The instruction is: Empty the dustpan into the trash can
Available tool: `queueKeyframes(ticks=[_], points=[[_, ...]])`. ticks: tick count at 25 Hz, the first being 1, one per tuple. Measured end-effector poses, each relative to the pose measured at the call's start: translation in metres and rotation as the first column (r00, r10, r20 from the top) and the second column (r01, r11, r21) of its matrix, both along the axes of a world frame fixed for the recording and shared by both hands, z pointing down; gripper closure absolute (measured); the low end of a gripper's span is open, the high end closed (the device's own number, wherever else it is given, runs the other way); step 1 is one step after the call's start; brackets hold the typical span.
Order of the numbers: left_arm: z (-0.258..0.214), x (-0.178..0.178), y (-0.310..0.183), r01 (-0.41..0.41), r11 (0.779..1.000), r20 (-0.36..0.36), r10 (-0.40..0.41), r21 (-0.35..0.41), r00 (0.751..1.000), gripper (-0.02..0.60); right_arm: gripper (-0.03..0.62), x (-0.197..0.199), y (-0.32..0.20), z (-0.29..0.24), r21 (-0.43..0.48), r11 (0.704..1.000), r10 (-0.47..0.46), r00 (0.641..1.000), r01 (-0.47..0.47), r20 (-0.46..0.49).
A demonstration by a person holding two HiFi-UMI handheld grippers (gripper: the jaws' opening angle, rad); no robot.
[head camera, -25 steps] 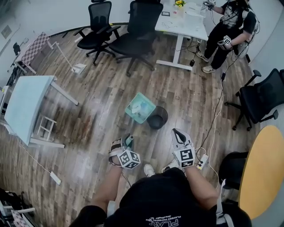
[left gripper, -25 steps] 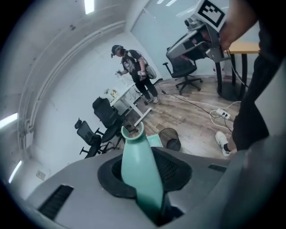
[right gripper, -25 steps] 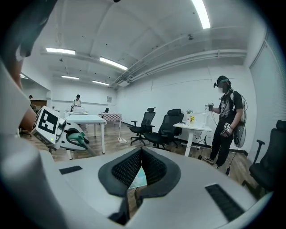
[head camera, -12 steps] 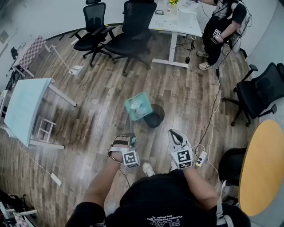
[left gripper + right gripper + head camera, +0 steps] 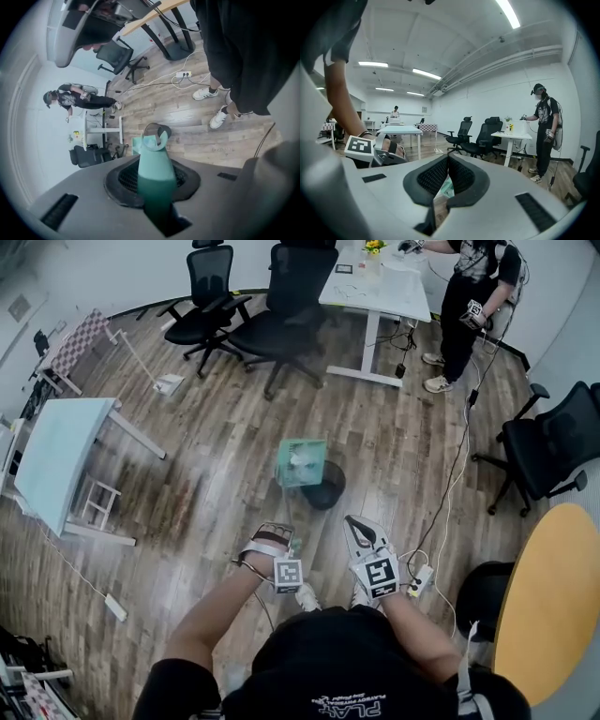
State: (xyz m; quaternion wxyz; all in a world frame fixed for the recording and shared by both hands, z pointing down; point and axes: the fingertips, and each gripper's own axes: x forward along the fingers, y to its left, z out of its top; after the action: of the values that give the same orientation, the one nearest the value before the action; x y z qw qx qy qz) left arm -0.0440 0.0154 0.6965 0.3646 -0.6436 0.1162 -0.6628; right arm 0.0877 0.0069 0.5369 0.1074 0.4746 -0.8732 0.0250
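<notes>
Left tongs are clamped tight on the teal handle of the dustpan and angled down toward the floor. Beside them the right tongs sit with pads pressed together and nothing between them, so that one is empty. Wide look now: wooden floor all around, a pale blue table off to the left, and a yellow round table at the right edge. At the far end there's a white table with a person standing at it, and black office chairs parked close by. Down to the action: the black trash can stands on the floor straight ahead. The dustpan is out at the end of its handle, tipped, covering the can's upper-left rim in the head view; whether it touches that rim, can't tell. Pale scraps show inside the pan. Smallest of all, a white power strip lies on the floor just right of the right tongs.
</notes>
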Motion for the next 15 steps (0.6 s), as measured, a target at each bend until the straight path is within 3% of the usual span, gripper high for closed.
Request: queueKeyframes(ticks=[11, 15], points=[[0.024, 0.038, 0.023, -0.145, 0.989, 0.185, 0.148, -0.033, 0.971, 0.483, 0.571, 0.044, 0.006, -0.001, 0.008, 1.0, 0.02, 1.0, -0.02, 0.02], [0.027, 0.053, 0.029, -0.187, 0.982, 0.203, 0.19, -0.037, 0.961, 0.483, 0.571, 0.052, 0.008, -0.003, 0.005, 1.0, 0.015, 1.0, -0.015, 0.024]])
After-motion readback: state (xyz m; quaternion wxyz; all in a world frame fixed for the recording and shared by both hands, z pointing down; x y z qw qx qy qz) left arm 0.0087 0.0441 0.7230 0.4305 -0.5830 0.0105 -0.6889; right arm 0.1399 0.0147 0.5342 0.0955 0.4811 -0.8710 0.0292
